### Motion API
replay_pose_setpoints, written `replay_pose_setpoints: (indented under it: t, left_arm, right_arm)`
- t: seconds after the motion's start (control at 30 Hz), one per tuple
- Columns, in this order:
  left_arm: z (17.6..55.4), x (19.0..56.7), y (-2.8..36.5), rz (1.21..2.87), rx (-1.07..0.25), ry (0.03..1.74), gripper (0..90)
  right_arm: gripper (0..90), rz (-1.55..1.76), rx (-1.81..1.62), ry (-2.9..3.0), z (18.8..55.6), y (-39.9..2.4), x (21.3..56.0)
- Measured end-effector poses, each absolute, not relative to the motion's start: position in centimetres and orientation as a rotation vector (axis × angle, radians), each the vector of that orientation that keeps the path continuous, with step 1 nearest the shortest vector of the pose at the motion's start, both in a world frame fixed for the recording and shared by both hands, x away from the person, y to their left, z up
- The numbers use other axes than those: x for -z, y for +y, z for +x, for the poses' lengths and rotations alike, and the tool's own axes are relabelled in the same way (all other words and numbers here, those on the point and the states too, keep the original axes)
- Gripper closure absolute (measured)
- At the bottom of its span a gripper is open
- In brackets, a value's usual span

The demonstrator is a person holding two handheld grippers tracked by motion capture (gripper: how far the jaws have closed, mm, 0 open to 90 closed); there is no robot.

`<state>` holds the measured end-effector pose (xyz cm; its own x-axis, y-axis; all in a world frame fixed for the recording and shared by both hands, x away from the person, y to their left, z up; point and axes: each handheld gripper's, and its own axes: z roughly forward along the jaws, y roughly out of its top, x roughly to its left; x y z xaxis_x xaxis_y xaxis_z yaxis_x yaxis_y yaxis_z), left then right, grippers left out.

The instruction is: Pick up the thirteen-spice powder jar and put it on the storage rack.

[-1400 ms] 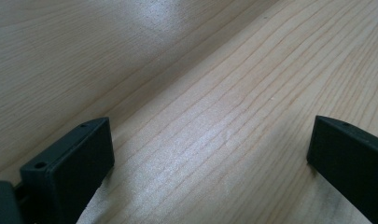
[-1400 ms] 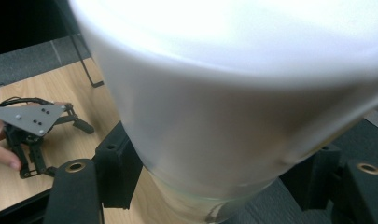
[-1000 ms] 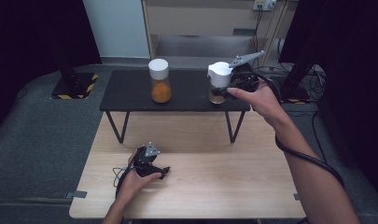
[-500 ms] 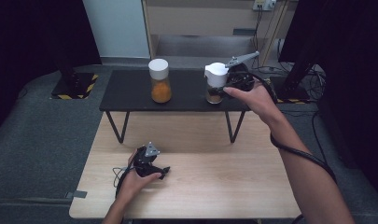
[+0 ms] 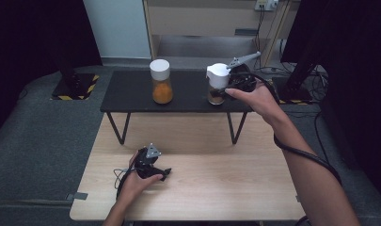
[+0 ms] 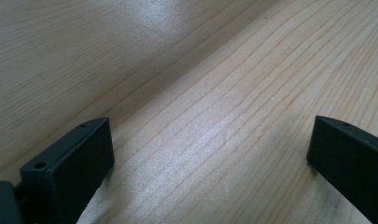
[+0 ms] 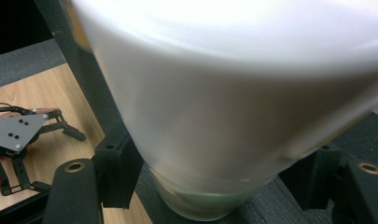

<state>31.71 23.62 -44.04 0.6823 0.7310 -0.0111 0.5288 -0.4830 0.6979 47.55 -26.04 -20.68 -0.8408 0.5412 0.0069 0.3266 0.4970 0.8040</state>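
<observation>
While the left gripper point(image 5: 153, 169) rests with jaws wide open on the wooden surface point(image 5: 235, 188), the right gripper point(image 5: 233, 84) squeezes the white-lidded jar point(image 5: 217, 84).

The jar's white lid point(image 7: 233, 84) is blurred and cut off — its brownish contents perhaps spice.

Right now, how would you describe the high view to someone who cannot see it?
A person's right gripper clamps a white-lidded jar on a low black bench, where an orange-filled jar also stands. The left gripper rests open on the wooden table in front.
</observation>
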Motion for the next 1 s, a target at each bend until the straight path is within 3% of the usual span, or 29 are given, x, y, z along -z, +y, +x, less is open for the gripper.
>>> replay_pose_setpoints:
  t: [0.17,0.5,1.0]
  left_arm:
    - [31.7,44.0,23.6,2.201,-0.377,0.962,0.0]
    - [31.7,44.0,23.6,2.201,-0.376,0.962,0.0]
    - [31.9,44.0,23.6,2.203,-0.375,0.956,0.0]
  right_arm:
    - [29.7,0.742,-1.265,2.496,47.5,-26.1,20.7]
    - [7.4,0.729,-1.254,2.455,46.1,-27.0,20.3]
    - [6.4,0.750,-1.239,2.435,43.6,-28.8,20.1]
